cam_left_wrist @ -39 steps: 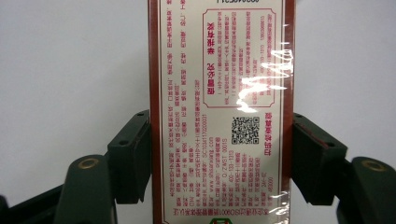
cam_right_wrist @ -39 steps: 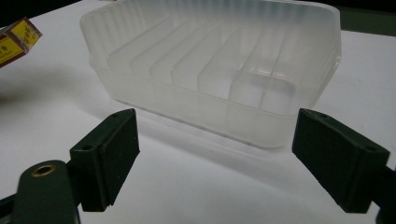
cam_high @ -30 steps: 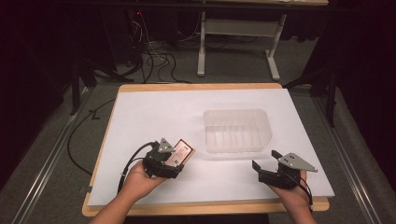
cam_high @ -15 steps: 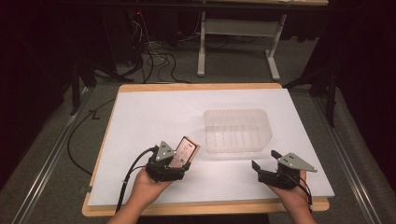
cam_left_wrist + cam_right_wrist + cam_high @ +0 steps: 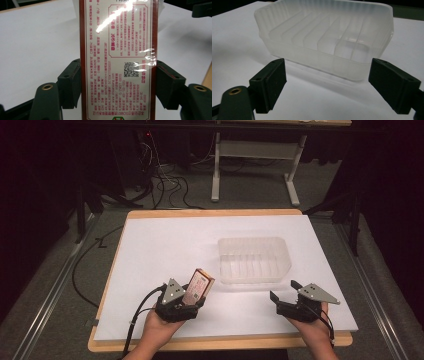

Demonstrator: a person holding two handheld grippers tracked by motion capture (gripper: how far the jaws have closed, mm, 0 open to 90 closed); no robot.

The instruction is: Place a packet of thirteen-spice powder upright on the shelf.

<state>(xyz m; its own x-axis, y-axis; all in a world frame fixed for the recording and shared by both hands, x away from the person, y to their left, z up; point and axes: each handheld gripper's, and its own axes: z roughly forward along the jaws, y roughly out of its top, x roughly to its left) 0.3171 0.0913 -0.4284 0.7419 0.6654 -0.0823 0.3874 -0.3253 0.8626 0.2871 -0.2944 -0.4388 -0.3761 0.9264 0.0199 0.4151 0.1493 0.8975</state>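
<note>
A flat box (image 5: 197, 287) with a dark red border and red print is clamped between the jaws of my left gripper (image 5: 192, 295), which is shut on it near the table's front left. In the left gripper view the box (image 5: 118, 57) stands upright between the two black pads (image 5: 71, 85), its glossy printed face and a QR code toward the camera. A clear ribbed plastic tray (image 5: 254, 260) sits right of the middle of the table. My right gripper (image 5: 284, 291) rests open at the front right, just short of the tray (image 5: 329, 40), nothing between its fingers (image 5: 270, 82).
White paper (image 5: 165, 245) covers the wooden tabletop (image 5: 215, 213). A black cable (image 5: 137, 312) trails from the left gripper over the front edge. Beyond the table stand a white desk frame (image 5: 255, 155) and loose cables (image 5: 165, 182) on the floor.
My left gripper has carried the box rightward and a little toward the tray. The right gripper has stayed where it was.
</note>
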